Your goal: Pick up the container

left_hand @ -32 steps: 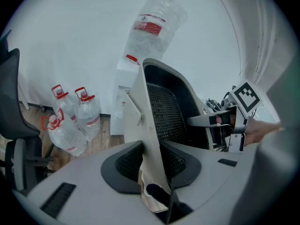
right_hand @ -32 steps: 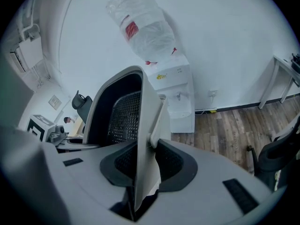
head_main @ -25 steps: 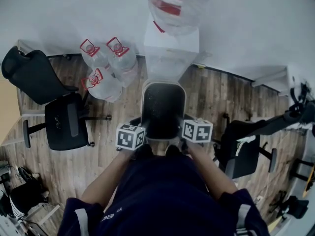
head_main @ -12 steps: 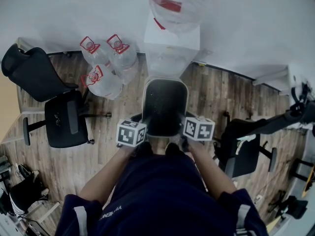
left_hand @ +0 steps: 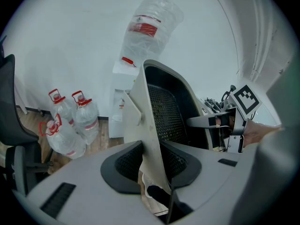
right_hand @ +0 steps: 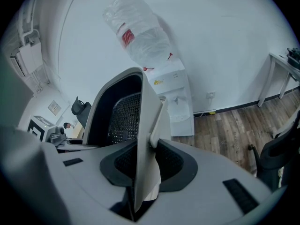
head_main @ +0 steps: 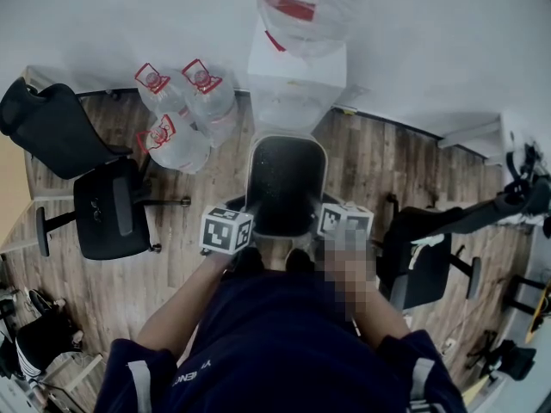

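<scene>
The container [head_main: 286, 183] is a tall grey bin with a black mesh inside, held in front of the person's body. In the head view my left gripper [head_main: 244, 216] clamps its left wall and my right gripper [head_main: 325, 211] clamps its right wall. In the left gripper view my left gripper [left_hand: 151, 168] has the thin grey wall of the container [left_hand: 144, 111] squeezed between its dark pads [left_hand: 125, 165]. In the right gripper view my right gripper [right_hand: 144, 170] holds the opposite wall of the container [right_hand: 146, 118] the same way. The bin's bottom is hidden.
A white water dispenser [head_main: 297, 71] with an upturned bottle stands against the wall just beyond the bin. Three red-capped water jugs [head_main: 182, 114] sit on the wood floor to its left. Black office chairs stand at the left [head_main: 108, 209] and right [head_main: 426, 256].
The bin and both grippers have shifted slightly away from the person's body. Both grips look unchanged.
</scene>
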A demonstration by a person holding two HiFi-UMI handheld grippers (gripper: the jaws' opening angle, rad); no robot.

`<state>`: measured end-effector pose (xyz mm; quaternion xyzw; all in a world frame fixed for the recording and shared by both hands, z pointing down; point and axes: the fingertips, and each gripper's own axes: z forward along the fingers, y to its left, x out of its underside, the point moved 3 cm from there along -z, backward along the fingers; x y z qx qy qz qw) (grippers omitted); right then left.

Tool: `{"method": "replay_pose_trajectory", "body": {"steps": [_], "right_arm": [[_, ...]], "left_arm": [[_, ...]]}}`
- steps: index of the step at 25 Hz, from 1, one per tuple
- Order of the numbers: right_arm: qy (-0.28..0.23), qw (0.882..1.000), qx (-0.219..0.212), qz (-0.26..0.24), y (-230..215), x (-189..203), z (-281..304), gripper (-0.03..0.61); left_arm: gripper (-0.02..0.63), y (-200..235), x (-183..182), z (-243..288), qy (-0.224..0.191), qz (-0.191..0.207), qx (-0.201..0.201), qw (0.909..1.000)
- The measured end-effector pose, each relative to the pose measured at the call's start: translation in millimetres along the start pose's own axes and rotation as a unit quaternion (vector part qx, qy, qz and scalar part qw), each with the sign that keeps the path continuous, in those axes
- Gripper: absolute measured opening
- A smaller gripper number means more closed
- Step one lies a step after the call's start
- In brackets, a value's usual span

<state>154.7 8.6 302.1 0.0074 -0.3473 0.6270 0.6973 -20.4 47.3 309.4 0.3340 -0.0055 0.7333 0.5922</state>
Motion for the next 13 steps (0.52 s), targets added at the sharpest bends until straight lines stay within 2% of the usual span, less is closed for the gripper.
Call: {"method": "replay_pose_trajectory", "body": {"steps": [13], "right_arm": [[-0.002,1.000,0.004,0.003,-4.0,-4.2,4.9,0.097]], "left_arm": [[0.124,2.6,-5.1,6.3,0.003,0.001,0.004,1.0000]]}}
